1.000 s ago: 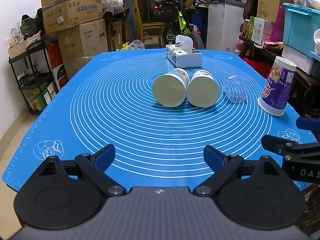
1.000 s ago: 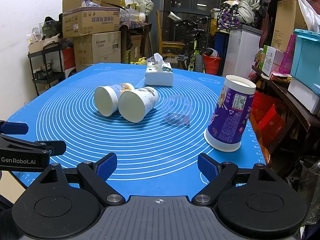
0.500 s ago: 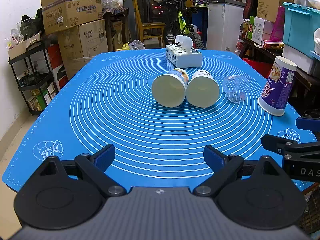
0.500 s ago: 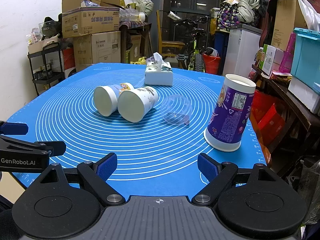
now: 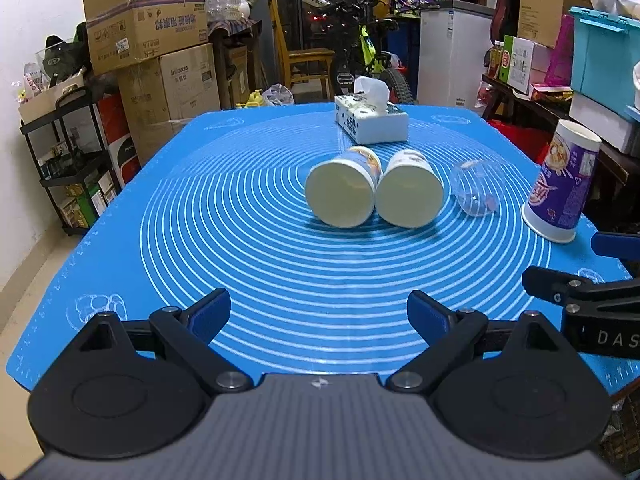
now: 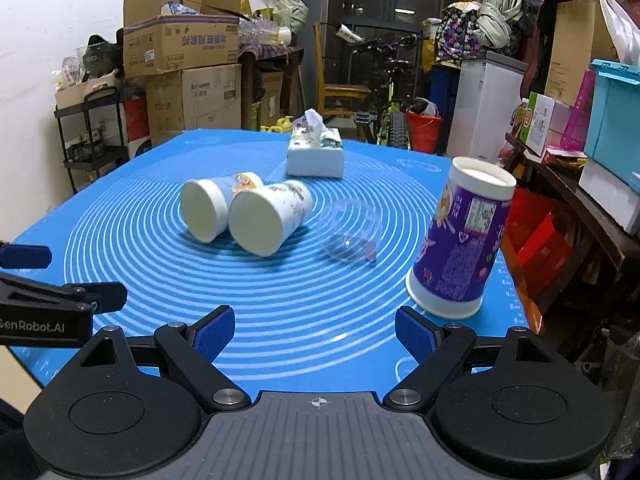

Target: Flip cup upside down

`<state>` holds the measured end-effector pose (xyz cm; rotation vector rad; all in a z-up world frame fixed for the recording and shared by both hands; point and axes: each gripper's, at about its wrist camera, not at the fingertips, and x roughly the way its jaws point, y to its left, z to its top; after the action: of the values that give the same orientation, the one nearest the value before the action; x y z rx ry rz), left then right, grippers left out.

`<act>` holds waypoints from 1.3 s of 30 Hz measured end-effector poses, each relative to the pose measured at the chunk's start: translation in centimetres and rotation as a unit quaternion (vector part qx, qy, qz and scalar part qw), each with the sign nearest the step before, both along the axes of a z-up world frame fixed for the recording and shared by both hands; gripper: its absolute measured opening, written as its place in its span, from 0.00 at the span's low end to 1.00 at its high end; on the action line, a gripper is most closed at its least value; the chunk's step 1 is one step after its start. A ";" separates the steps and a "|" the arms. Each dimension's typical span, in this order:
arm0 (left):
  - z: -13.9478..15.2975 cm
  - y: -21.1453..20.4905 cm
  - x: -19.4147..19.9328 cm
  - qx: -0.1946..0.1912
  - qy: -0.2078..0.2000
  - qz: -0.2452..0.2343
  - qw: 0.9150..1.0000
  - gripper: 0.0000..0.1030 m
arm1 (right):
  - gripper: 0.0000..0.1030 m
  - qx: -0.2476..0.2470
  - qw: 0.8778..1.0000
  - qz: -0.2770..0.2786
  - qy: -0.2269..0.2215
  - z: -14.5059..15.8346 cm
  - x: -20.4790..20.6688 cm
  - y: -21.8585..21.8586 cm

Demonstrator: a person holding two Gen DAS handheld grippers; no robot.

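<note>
Two white paper cups lie on their sides side by side mid-mat, mouths toward me: the left cup (image 5: 340, 194) (image 6: 206, 209) and the right cup (image 5: 409, 199) (image 6: 266, 217). A clear plastic cup (image 5: 474, 193) (image 6: 349, 229) lies on its side to their right. A tall purple cup (image 5: 562, 196) (image 6: 460, 246) stands wide end down near the mat's right edge. My left gripper (image 5: 318, 312) is open and empty at the near edge. My right gripper (image 6: 314, 330) is open and empty, near the purple cup.
A blue silicone mat (image 5: 240, 240) covers the table. A tissue box (image 5: 370, 120) (image 6: 316, 152) stands at the back. Cardboard boxes (image 5: 148, 36), a shelf rack, a bicycle and storage bins (image 5: 604, 52) surround the table.
Both grippers have edged slightly forward; no cup has moved.
</note>
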<state>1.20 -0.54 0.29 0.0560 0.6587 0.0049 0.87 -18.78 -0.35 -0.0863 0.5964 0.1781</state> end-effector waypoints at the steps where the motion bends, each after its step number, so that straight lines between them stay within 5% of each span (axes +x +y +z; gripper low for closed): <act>1: 0.1 0.0 0.1 -0.002 -0.002 0.002 1.000 0.92 | 0.86 0.001 1.000 0.000 -0.002 0.1 0.2 -0.1; 18: 1.0 0.1 10.8 0.003 -0.017 -0.002 1.000 0.92 | 0.86 0.016 0.999 -0.007 -0.033 1.3 8.1 -0.9; 31: -2.5 0.6 16.2 -0.044 0.038 -0.014 0.998 0.91 | 0.86 0.018 1.000 -0.016 -0.020 -0.6 10.5 -2.2; 36: -2.8 0.1 16.2 -0.043 0.040 -0.036 0.998 0.73 | 0.86 0.017 1.000 -0.017 -0.019 -0.9 10.4 -2.5; 39: -2.5 -0.1 15.9 -0.037 0.031 -0.045 0.998 0.72 | 0.86 0.017 1.000 -0.017 -0.019 -1.0 10.3 -2.5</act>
<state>17.12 -0.60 -2.20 0.0156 0.7172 -0.1086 11.16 -21.28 -1.34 -0.0460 0.5559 0.1543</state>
